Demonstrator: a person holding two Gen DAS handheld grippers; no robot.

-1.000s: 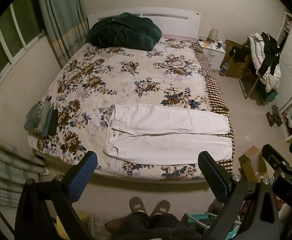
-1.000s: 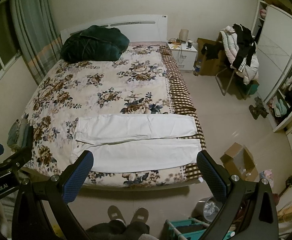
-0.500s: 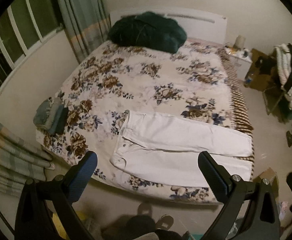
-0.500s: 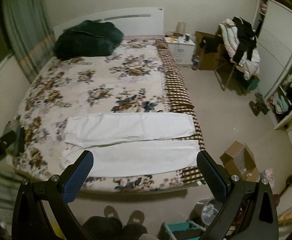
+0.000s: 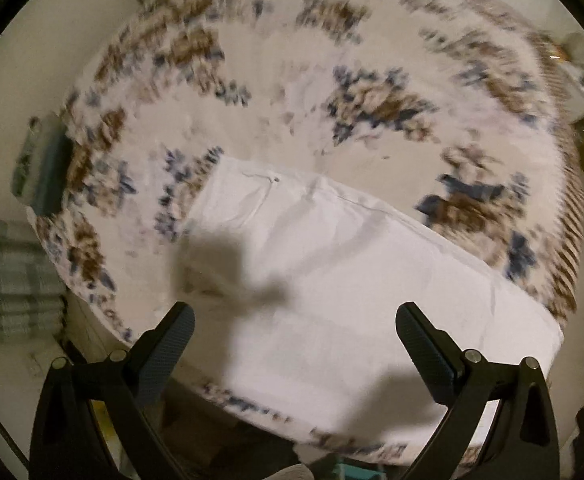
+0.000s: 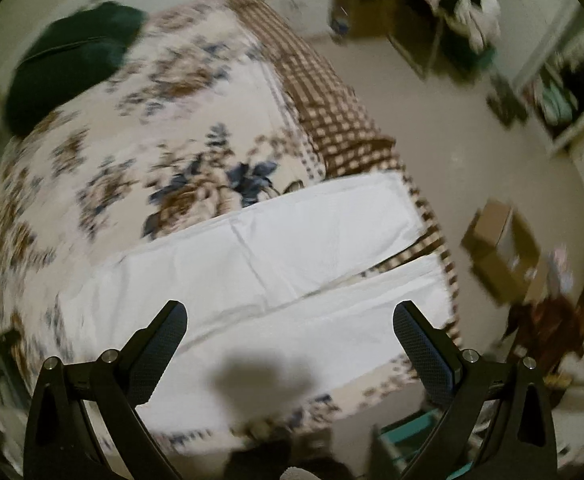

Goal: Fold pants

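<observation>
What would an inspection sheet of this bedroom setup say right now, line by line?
Surface: bed with a floral bedspread, checked brown border along one side.
Job's things: white pants lying flat and unfolded near the bed's front edge; the two legs lie side by side with a narrow gap at the cuffs.
Clutter: dark green bundle at the bed's head; small stack of folded clothes on a corner.
Grippers: left gripper open above the waist end, holding nothing; right gripper open above the legs, holding nothing.
Cables: nothing seen.
Surroundings: cardboard box on the floor; clothes piled on a chair; views blurred.
</observation>
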